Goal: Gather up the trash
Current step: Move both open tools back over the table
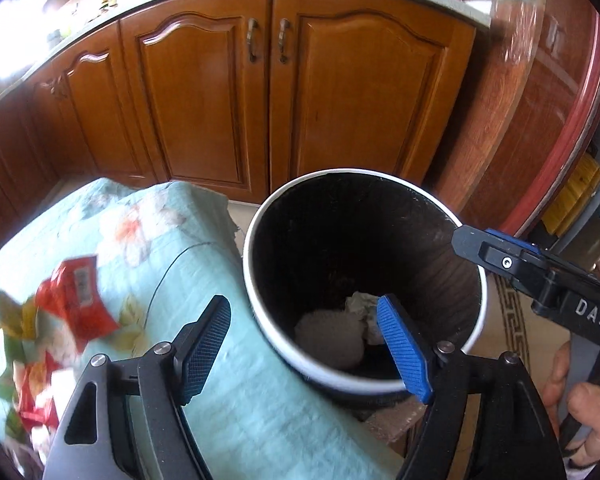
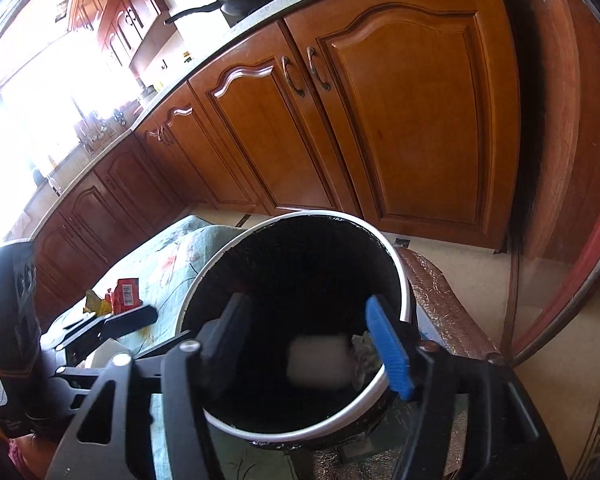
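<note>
Both tools are being held spread and empty over the black bin (image 1: 360, 184). The left tool (image 1: 304, 344) is straddling the bin's near rim at lower centre; the right tool (image 2: 308, 344) is hanging over its mouth. White crumpled trash (image 2: 320, 364) is lying at the bin's bottom, below the pads. Red wrappers (image 1: 74, 292) are lying on the cloth-covered bench (image 1: 220, 400), lower left.

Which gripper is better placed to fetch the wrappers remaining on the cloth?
Left, probably. The left gripper is open and empty, with the red and yellow wrappers lying on the floral cloth just beside it. The right gripper, also open, hangs over the bin, farther from them.
</note>
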A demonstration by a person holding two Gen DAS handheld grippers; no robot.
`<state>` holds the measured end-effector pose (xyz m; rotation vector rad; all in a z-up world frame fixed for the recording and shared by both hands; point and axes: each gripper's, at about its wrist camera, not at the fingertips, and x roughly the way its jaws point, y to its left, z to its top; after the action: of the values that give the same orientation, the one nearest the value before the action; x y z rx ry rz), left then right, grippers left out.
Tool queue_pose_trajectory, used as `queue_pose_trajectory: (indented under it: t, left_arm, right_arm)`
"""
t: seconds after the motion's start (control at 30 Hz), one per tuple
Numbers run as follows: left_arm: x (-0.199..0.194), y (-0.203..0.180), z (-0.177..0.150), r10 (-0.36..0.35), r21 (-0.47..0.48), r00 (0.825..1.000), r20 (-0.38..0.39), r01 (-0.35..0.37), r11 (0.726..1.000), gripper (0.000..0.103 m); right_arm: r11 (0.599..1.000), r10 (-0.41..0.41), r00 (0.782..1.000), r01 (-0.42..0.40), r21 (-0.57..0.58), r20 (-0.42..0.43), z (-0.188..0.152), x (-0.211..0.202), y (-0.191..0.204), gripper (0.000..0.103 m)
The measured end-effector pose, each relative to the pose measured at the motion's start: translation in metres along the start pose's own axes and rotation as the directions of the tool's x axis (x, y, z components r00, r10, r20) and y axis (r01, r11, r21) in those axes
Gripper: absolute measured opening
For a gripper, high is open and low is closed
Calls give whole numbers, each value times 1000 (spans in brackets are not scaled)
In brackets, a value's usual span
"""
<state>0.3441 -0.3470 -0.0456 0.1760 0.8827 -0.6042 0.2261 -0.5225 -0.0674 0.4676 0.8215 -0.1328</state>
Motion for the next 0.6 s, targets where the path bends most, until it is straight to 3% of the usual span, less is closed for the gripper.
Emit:
queue_pose_trajectory:
  t: [0.1,0.2,0.6]
  left_arm:
    - [-27,11,-21,-5,-46,999,44,7,999,80]
    - [-57,21,-48,16,-76,995,96,-9,997,84]
    - [-155,76,-153,143,-203,976,164,-108,973,86]
  right_arm:
    - [1000,10,1000,-10,4,20,-8,-11,9,87]
    - [1000,26,999,-25,-10,35,-22,-21,24,96]
    - [989,98,995,-100,-107,-22,-78,-41,109,98]
